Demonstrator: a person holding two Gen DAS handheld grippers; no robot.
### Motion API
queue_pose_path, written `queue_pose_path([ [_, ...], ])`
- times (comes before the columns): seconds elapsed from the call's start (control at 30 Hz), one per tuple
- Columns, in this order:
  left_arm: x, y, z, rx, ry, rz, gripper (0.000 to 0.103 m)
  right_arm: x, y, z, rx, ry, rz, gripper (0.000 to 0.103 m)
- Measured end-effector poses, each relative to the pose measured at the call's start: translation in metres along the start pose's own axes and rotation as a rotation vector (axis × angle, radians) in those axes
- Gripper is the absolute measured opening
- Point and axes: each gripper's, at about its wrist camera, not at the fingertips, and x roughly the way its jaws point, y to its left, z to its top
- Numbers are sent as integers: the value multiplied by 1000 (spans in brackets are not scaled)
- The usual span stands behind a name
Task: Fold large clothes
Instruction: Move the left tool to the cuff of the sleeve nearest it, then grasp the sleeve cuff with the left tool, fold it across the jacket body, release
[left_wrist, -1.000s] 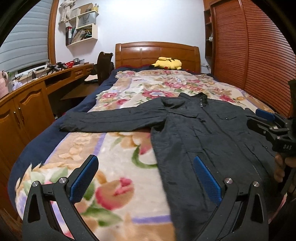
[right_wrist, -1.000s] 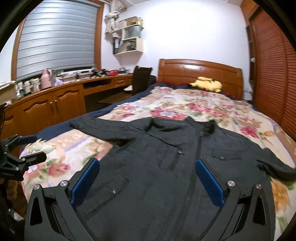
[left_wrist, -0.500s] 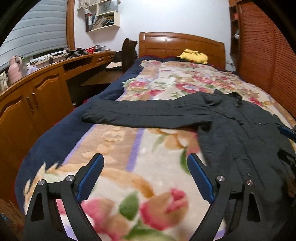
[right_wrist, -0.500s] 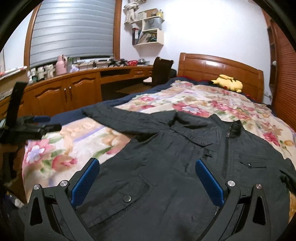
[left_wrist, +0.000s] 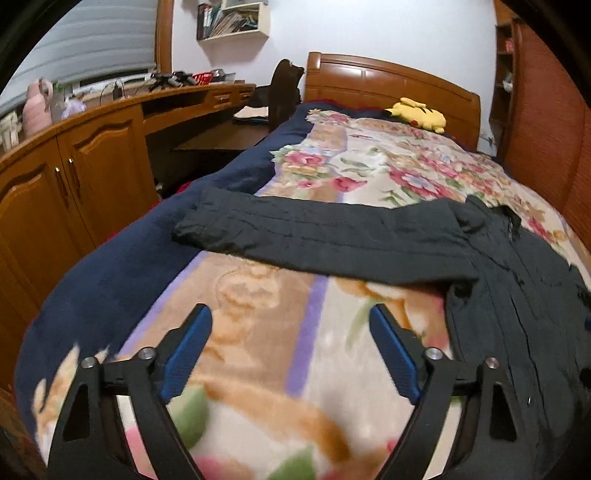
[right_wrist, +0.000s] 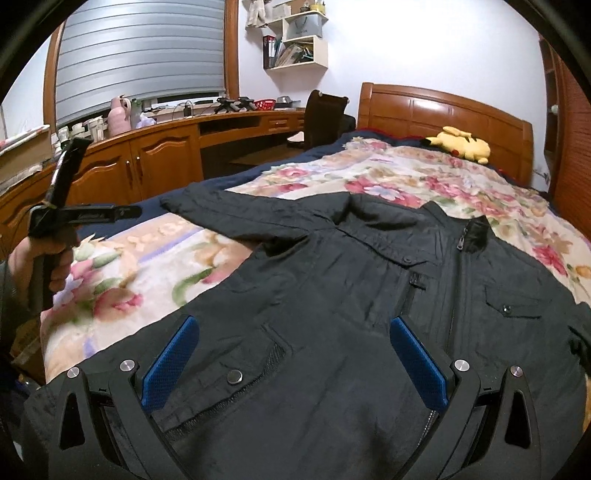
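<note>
The fingers (left_wrist: 186, 354) of the left gripper (left_wrist: 291, 349) stand apart with only the floral blanket (left_wrist: 280, 302) showing between them; the jaws have just been narrowing, and nothing lies between the pads. In the right wrist view the same gripper (right_wrist: 129, 211) appears at 9 o'clock, seen edge-on, held by a hand (right_wrist: 40, 258) over the near left corner of the bed.

The right gripper (right_wrist: 293, 350) also has its fingers (right_wrist: 419, 365) apart, hovering above the lower front of the black jacket (right_wrist: 351, 295) without pinching the cloth.

The jacket lies face up on the blanket, zipped, with its collar (right_wrist: 474, 236) toward 12 o'clock and its hem toward 6 o'clock. One sleeve (left_wrist: 325, 232) stretches flat toward 9 o'clock, its cuff resting on the navy border (left_wrist: 122, 266) of the bedding. In the left wrist view the jacket body (left_wrist: 517, 295) occupies the 3 o'clock region. The other sleeve runs off the right wrist view at 3 o'clock.

A wooden bench (right_wrist: 155, 147) with cupboard doors lines the wall at 10 o'clock, carrying bottles and small items. A dark chair (right_wrist: 325, 118) stands beside the bed near 12 o'clock. A yellow plush toy (right_wrist: 461, 144) rests against the wooden headboard (right_wrist: 443, 107) at 1 o'clock. A wall shelf (right_wrist: 299, 48) with books hangs above.
</note>
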Motion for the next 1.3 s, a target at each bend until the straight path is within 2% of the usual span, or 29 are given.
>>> queue_pose_path([
  [0.1, 22, 7, 10, -33, 28, -14, 74, 4, 10, 4, -2, -1, -11, 103],
  [0.2, 43, 13, 20, -35, 43, 20, 69, 9, 18, 6, -8, -6, -21, 103],
  [0.53, 107, 56, 49, -105, 93, 106, 68, 18, 19, 6, -20, -5, -33, 103],
  [0.77, 138, 82, 64, -202, 113, 139, 68, 24, 18, 4, -15, 4, -44, 103],
  [0.87, 151, 92, 61, -271, 145, 109, 68, 26, 18, 3, -15, 5, -50, 103],
  [1.07, 163, 103, 59, -334, 159, 89, 67, 29, 13, 2, -6, 18, -51, 103],
  [1.17, 163, 103, 63, -319, 154, 97, 39, 29, 13, 2, -8, 19, -52, 103],
  [1.2, 163, 103, 64, -316, 156, 96, 24, 28, 13, 2, -8, 19, -53, 103],
  [1.3, 156, 93, 70, -278, 151, 80, 13, 28, 11, 2, -4, 16, -53, 103],
])
